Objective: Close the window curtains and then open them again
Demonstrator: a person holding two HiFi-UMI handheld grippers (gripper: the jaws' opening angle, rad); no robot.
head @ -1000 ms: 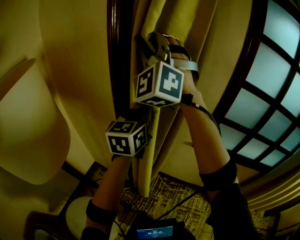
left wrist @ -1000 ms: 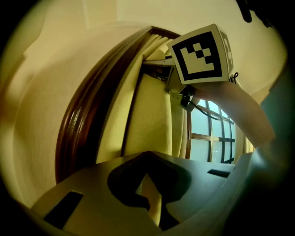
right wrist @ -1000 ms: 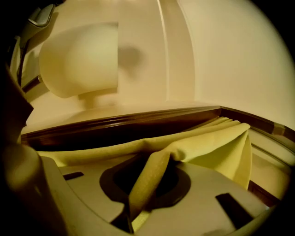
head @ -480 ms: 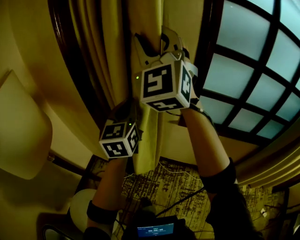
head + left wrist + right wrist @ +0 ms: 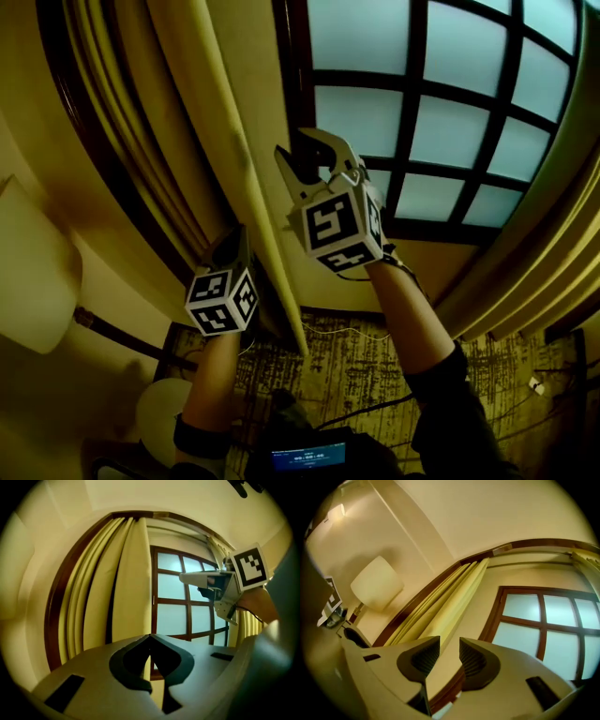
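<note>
The yellow left curtain (image 5: 216, 112) hangs bunched at the left of the window (image 5: 375, 122), whose frosted panes show. My left gripper (image 5: 236, 242) is at the curtain's inner edge. In the left gripper view its jaws (image 5: 150, 637) are shut, and a strip of the curtain (image 5: 131, 583) runs down into them. My right gripper (image 5: 300, 150) is held up in front of the panes, apart from the fabric. Its jaws have just been opening, and nothing lies between them (image 5: 450, 641). The right gripper (image 5: 187, 579) also shows in the left gripper view.
A cream lamp shade (image 5: 33, 281) hangs at the far left, beside the dark wooden window frame (image 5: 84, 141). The right curtain (image 5: 525, 272) is gathered at the right. Below lie a patterned carpet (image 5: 375, 375) with cables, a round white object (image 5: 159, 412) and a small lit screen (image 5: 305, 459).
The right gripper let go of the curtain fold and now stands before the bare panes. The left gripper sank and moved left along the curtain's edge; more of the window shows.
</note>
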